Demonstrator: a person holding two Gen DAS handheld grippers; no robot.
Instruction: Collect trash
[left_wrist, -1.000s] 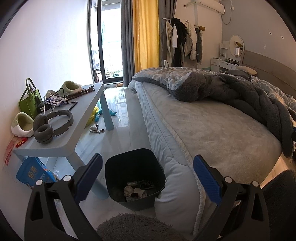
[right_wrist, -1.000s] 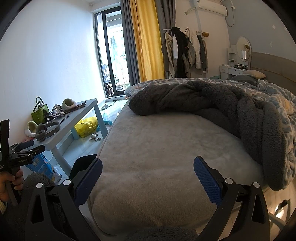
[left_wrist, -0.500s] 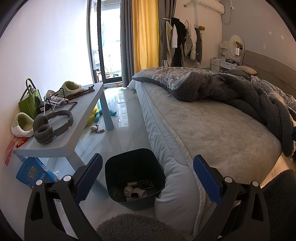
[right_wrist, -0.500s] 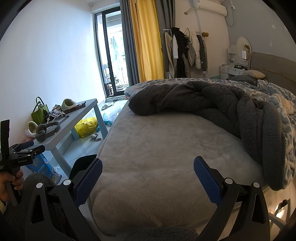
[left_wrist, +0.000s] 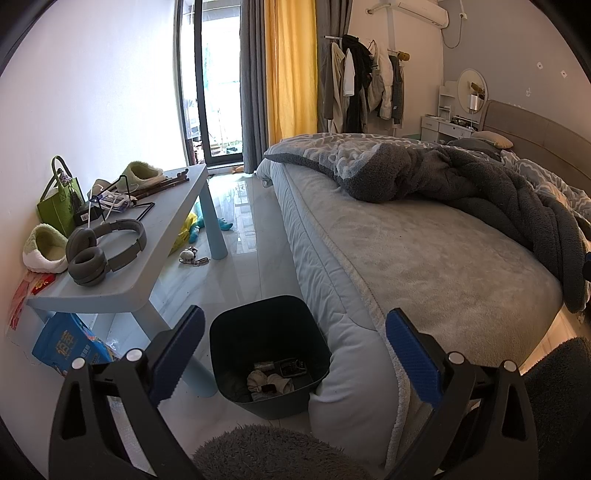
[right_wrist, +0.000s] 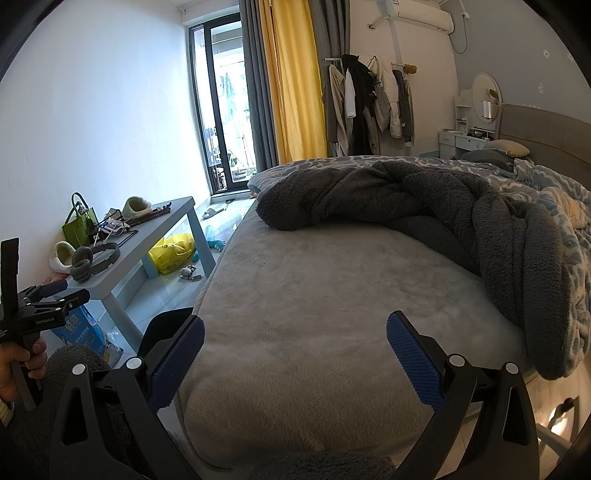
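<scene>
Bin (left_wrist: 271, 343) sits on the floor against the bed (left_wrist: 424, 258), trash already inside. We've got left gripper (left_wrist: 293, 349) and right gripper (right_wrist: 295, 350) spread wide, empty, presumably scouting.

Dark bin (left_wrist: 271, 350) upright beside bed; crumpled trash (left_wrist: 271, 382) inside.

Black frames, silver screws, ribbed blue pads (left_wrist: 413, 357) — fuzzy grey sleeves (right_wrist: 70, 363).
</scene>
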